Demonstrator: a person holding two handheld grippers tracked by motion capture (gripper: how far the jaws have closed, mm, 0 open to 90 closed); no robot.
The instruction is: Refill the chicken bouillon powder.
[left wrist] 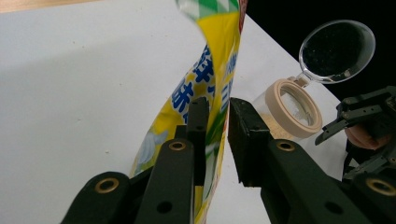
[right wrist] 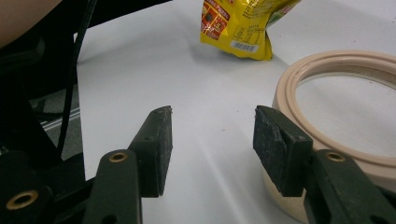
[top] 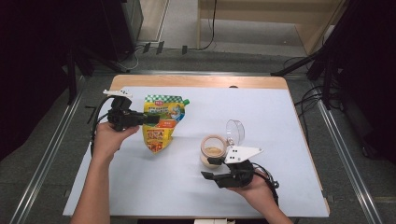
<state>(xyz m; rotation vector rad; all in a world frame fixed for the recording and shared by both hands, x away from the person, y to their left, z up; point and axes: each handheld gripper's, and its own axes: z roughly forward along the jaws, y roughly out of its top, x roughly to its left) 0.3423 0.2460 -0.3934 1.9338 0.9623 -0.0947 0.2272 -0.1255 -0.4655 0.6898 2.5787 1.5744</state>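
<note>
White tabletop (top: 280, 121) with a wood strip along the far edge, grey floor and black stands all round. Lots of bare surface at the far right and along the near left; nothing sits near the right edge.

My left gripper (top: 150, 119) comes in level from the left side, jaws either side of the yellow pouch (top: 161, 122). In the left gripper view the pouch (left wrist: 212, 70) stands between the pads, one pad against its printed face, the other with a thin gap showing, so not clamped, jaws slightly apart. Pouch stands roughly upright, green cap at its top corner, left of table centre, well clear of the far edge.

My right gripper (top: 210, 168) hangs near the front edge, jaws apart and nothing between them. Right gripper view: the jar (right wrist: 355, 93) rim is just beside one pad, touching or not I cannot tell. Jar (top: 214, 150) is open, clear lid (top: 236, 130) flipped back on its hinge, tan contents inside. Jar and pouch are near each other but apart, open surface between.
</note>
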